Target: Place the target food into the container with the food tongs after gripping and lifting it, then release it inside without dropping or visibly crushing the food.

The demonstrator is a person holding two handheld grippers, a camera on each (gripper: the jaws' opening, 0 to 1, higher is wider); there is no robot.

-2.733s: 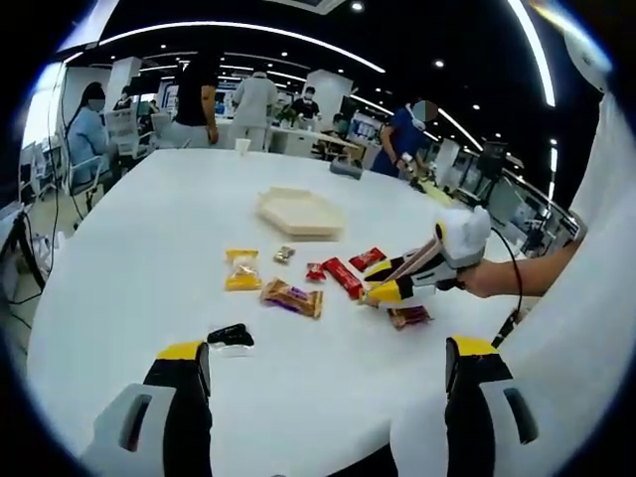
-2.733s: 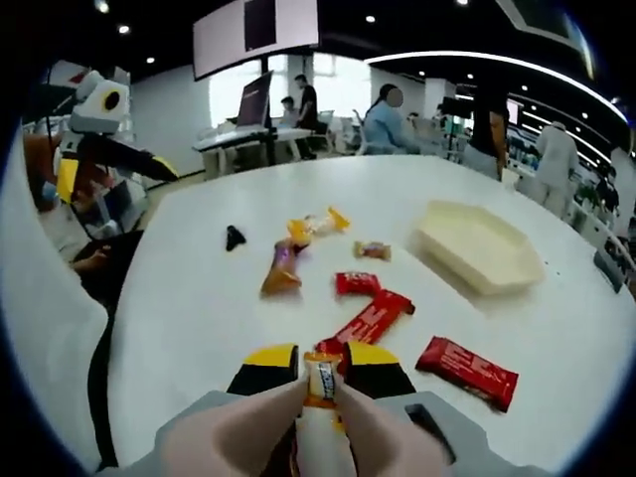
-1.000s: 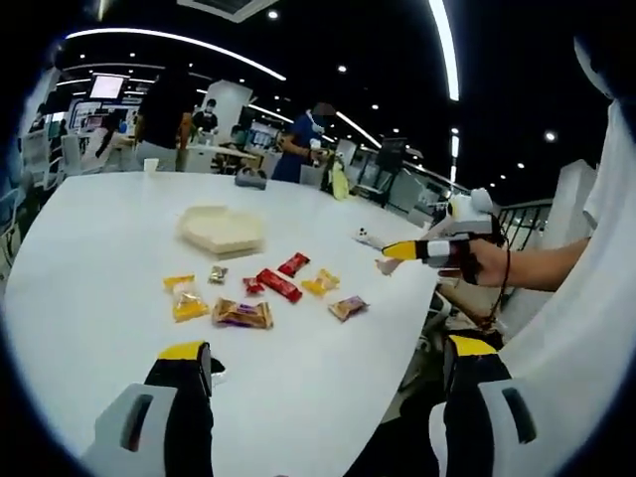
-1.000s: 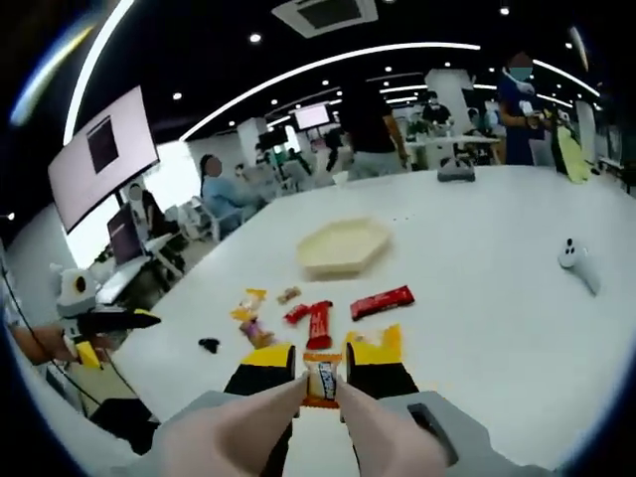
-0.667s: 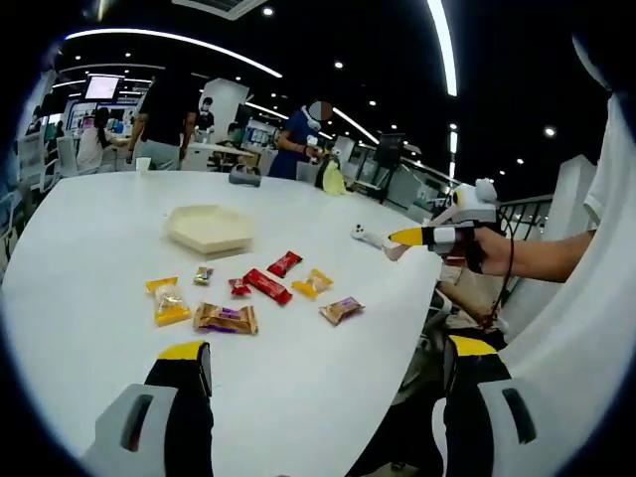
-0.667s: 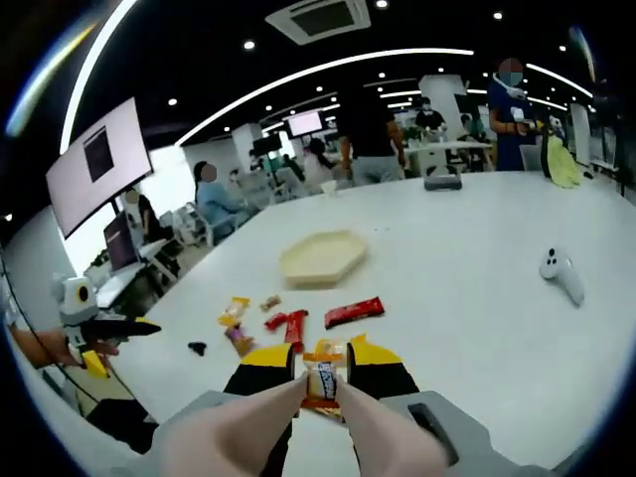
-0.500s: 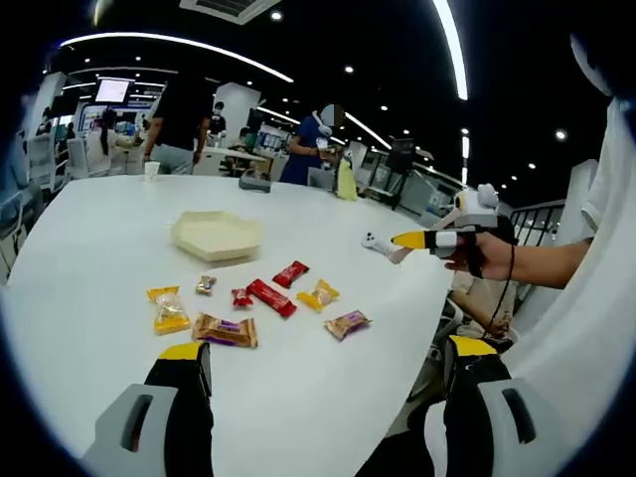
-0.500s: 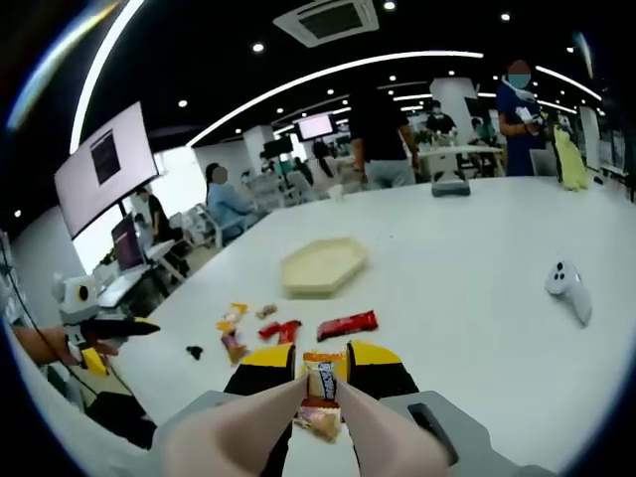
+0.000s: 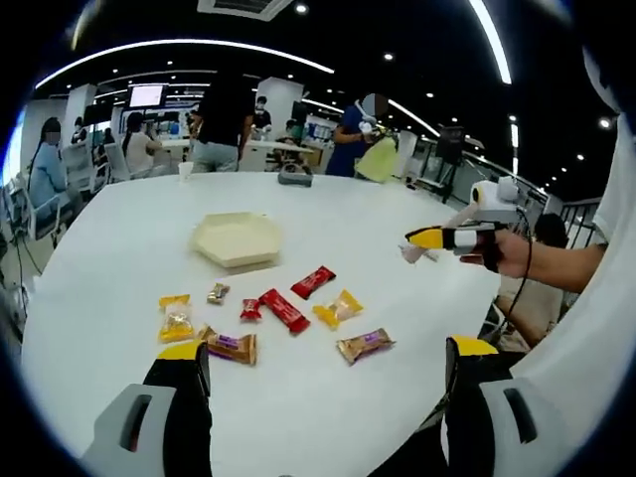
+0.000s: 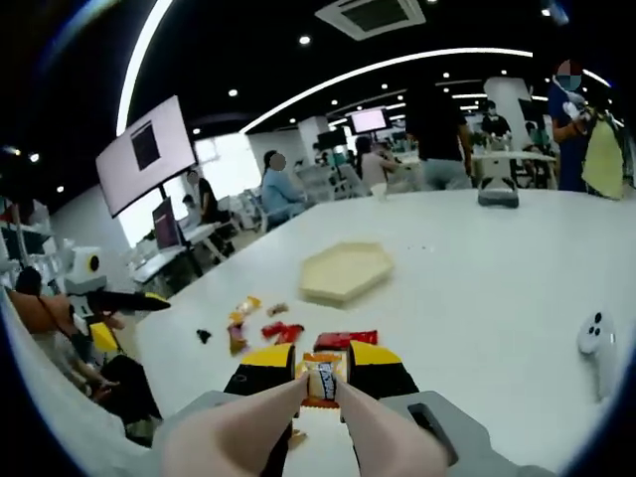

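Left gripper view. The left gripper (image 9: 320, 393) sits at the bottom of the frame, fingers spread wide, nothing between them, raised over the near edge of the white counter (image 9: 119, 248). The cream hexagonal container (image 9: 238, 238) lies just left of centre. Below it the wrapped snacks are scattered — a yellow packet (image 9: 177, 320) at the left, a red bar (image 9: 284, 309) at centre, a brown-wrapped piece (image 9: 364, 345) lower right. The right gripper (image 9: 421, 238) enters from the right of the frame, held aloft by a hand (image 9: 509, 251); something pale shows at its tip, too small to identify.

Right gripper view. At bottom centre the right gripper's fingers (image 10: 270, 370) are pinched on an orange-wrapped candy (image 10: 320, 380), which is lifted clear of the counter. The container appears above it, slightly right of centre, well apart and seemingly with nothing in it. A white controller (image 10: 598, 343) lies at the right edge.

Assessment: the step in hand is the carry. Hold the squeeze just firm enough to keep the wrapper from slipping — no harder. Bring the candy fully over the container rim, lower it inside, then part the fingers low so it does not bounce out.
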